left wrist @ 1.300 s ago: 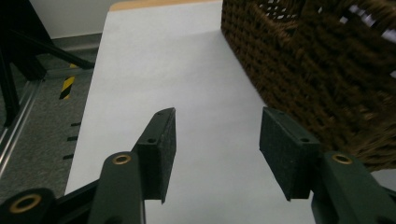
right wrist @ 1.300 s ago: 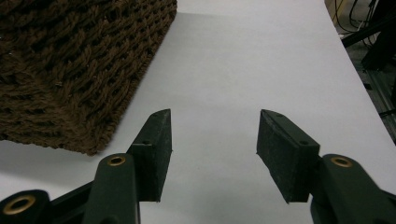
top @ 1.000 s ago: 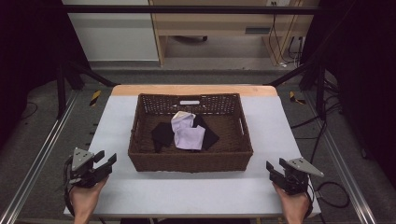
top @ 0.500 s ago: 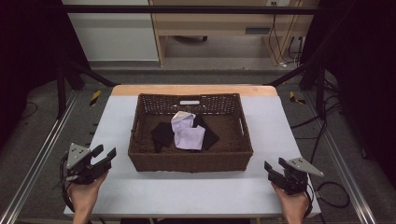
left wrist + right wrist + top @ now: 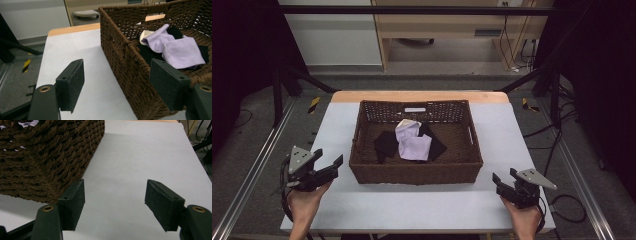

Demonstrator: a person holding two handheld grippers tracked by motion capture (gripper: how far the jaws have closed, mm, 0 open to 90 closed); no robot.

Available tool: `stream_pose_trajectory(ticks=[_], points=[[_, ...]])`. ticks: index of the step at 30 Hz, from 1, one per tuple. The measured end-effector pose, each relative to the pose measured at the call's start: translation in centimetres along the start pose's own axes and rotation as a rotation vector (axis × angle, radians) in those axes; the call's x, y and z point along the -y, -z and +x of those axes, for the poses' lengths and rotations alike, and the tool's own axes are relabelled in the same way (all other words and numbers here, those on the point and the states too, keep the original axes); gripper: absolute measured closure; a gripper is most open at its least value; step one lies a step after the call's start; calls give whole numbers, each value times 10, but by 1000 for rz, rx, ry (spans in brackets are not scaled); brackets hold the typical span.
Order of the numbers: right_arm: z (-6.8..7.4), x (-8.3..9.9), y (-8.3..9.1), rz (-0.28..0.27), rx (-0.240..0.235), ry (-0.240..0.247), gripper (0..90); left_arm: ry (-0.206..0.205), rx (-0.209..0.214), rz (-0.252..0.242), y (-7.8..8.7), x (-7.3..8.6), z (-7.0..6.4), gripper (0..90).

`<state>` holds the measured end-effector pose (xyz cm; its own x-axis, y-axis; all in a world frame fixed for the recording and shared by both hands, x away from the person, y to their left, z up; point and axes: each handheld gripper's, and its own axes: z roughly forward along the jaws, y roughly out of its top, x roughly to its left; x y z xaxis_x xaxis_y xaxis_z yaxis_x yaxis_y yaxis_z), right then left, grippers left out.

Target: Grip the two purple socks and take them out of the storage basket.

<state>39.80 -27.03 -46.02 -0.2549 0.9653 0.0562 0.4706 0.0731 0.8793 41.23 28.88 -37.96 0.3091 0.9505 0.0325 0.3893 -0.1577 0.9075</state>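
My left tool (image 5: 328, 165) gapes wide, empty, just beside the basket (image 5: 362, 170). The sock (image 5: 413, 144) lies inside mid-basket, up-right of it, long axis roughly front-back. My right tool (image 5: 504, 181) is open, empty, farther off.

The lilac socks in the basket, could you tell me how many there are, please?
2, as far as I can tell. Both lilac socks lie mid-basket on black cloth: one nearer the back wall, one folded in front. More may be hidden underneath.
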Motion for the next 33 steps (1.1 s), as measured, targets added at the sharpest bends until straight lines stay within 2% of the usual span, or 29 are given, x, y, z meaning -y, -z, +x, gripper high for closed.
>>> stream_pose_trajectory(ticks=[2, 7, 8, 11, 14, 18, 21, 28, 33], points=[[0, 0, 0, 2, -1, -2, 329, -9, 0, -6, -1, -3, -2, 289], [0, -1, 1, 3, -2, -4, 349, -38, 5, -29, -5, -13, -9, 380], [0, -1, 0, 2, 0, -3, 349, -54, 10, -39, -7, -19, -12, 391], [0, -1, 1, 2, -1, -5, 349, -52, 3, -26, -10, -26, -15, 357], [-1, -1, 1, 1, 2, -7, 349, -68, 24, -42, -12, -37, -19, 398], [-1, -1, 1, 2, -1, -10, 349, -76, 44, -32, -19, -47, -26, 464], [-1, -1, 0, 2, -1, -11, 350, -82, 56, -10, -30, -55, -32, 486], [-1, -1, 0, 5, 0, -8, 355, -82, 73, -16, -47, -70, -41, 566], [-1, -2, -1, 6, -5, -12, 358, -107, 84, -23, -61, -85, -55, 580]])
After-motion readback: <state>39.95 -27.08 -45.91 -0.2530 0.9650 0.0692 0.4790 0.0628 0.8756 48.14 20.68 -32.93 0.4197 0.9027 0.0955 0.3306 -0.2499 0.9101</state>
